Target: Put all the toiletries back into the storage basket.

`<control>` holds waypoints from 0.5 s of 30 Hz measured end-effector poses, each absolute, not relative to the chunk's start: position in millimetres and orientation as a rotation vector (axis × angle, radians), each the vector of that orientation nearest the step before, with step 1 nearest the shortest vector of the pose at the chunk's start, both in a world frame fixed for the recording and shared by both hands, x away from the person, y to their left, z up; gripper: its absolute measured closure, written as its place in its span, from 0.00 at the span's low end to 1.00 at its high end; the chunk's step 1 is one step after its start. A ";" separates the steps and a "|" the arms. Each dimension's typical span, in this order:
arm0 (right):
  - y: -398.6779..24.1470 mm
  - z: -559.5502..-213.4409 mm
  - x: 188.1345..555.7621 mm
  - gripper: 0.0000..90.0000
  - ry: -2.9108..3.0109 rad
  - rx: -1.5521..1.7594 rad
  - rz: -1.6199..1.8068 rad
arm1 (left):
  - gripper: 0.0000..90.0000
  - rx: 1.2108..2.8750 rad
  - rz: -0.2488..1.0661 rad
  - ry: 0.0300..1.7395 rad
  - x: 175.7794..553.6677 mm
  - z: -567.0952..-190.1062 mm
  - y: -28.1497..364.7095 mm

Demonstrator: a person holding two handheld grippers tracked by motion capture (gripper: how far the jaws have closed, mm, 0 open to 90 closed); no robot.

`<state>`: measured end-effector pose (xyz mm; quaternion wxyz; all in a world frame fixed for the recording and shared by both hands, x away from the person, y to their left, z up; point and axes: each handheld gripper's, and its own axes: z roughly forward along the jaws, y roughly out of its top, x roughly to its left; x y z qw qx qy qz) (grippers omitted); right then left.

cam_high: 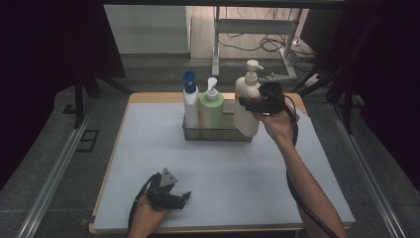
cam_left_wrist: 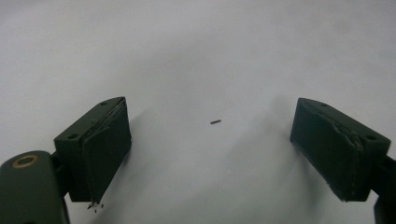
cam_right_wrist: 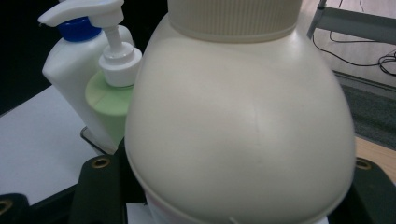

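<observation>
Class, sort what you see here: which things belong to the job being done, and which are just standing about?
In the job:
cream pump bottle, gripped by the right gripper
metal rack

Standing about:
white bottle with blue cap
green pump bottle
left gripper, open and empty on the table

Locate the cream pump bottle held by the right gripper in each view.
High view: cream pump bottle, right of centre, at the metal rack's right end, clamped by the right gripper.
Left gripper view: not in it.
Right gripper view: cream pump bottle, centre, close up.
Shared landmark: green pump bottle.
</observation>
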<state>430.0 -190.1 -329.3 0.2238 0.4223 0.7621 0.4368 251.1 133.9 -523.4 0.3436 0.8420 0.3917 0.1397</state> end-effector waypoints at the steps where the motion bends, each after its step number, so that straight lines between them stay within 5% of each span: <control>1: -189.2 -329.5 431.8 0.41 2.104 1.163 1.205 | 0.14 2.188 0.363 1.018 251.1 -523.4 133.9; 15: -174.7 -337.9 455.7 0.41 2.071 1.194 1.194 | 0.14 2.188 0.363 1.018 251.1 -523.4 133.9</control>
